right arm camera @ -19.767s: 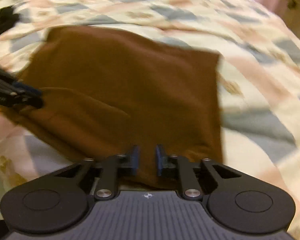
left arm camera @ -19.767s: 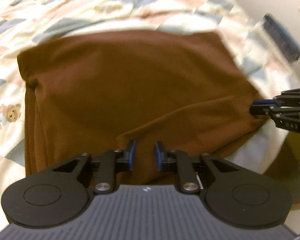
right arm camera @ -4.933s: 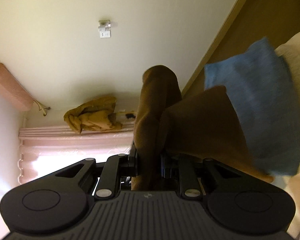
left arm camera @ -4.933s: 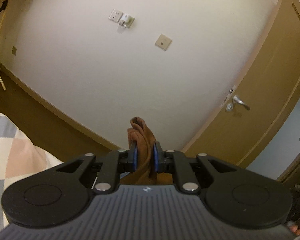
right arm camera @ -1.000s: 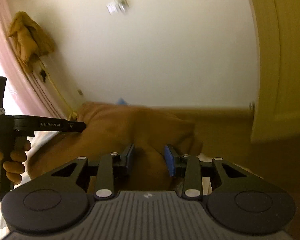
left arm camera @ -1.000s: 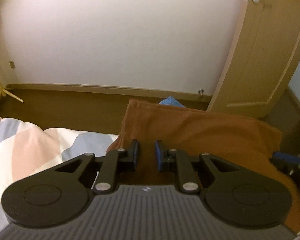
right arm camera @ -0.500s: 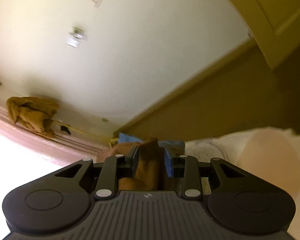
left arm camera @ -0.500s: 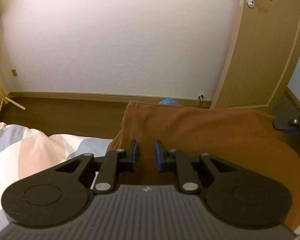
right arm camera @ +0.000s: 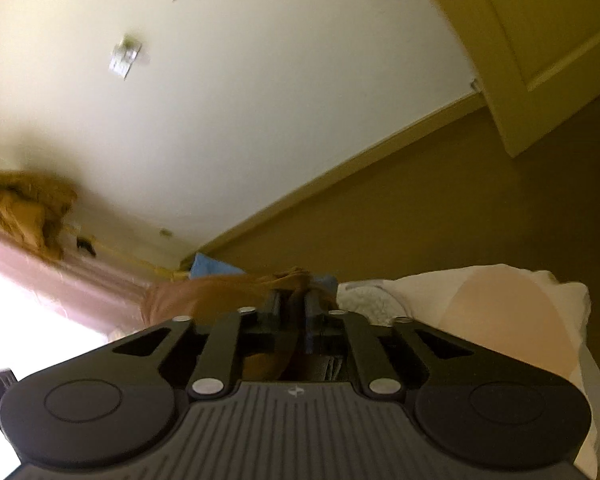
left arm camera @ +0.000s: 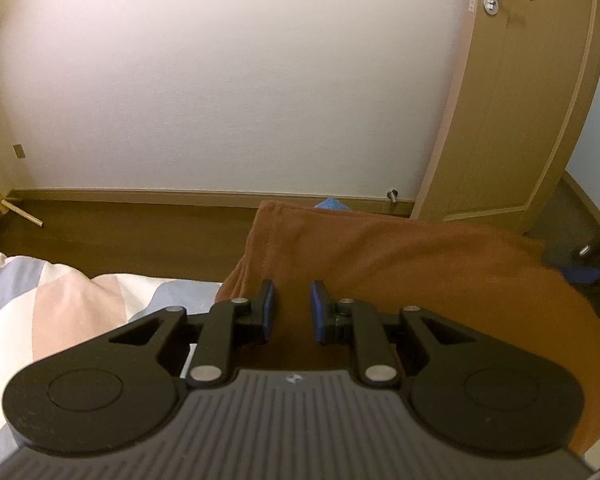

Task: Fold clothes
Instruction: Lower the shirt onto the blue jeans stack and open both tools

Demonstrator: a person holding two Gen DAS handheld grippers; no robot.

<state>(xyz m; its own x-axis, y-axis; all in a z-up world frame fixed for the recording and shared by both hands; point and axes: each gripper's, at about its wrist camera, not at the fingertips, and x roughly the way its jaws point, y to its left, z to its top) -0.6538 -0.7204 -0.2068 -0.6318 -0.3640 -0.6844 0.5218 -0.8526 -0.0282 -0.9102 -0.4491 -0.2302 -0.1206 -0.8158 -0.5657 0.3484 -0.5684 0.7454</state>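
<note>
Brown garment (left arm camera: pixel 400 264) under parted left claw (left arm camera: pixel 291 311) | right claw (right arm camera: pixel 291 305) pinching it

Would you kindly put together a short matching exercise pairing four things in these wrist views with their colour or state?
Things:
1. brown garment
2. left gripper
3. door
4. blue cloth

States:
A. fingers apart, with brown fabric showing between them
B. only a corner peeks out behind the brown fabric
C. light wood, with a silver lever handle
D. lies folded at the edge of the patchwork quilt

Pairs: 1-D, 2-A, 3-C, 4-B
</note>
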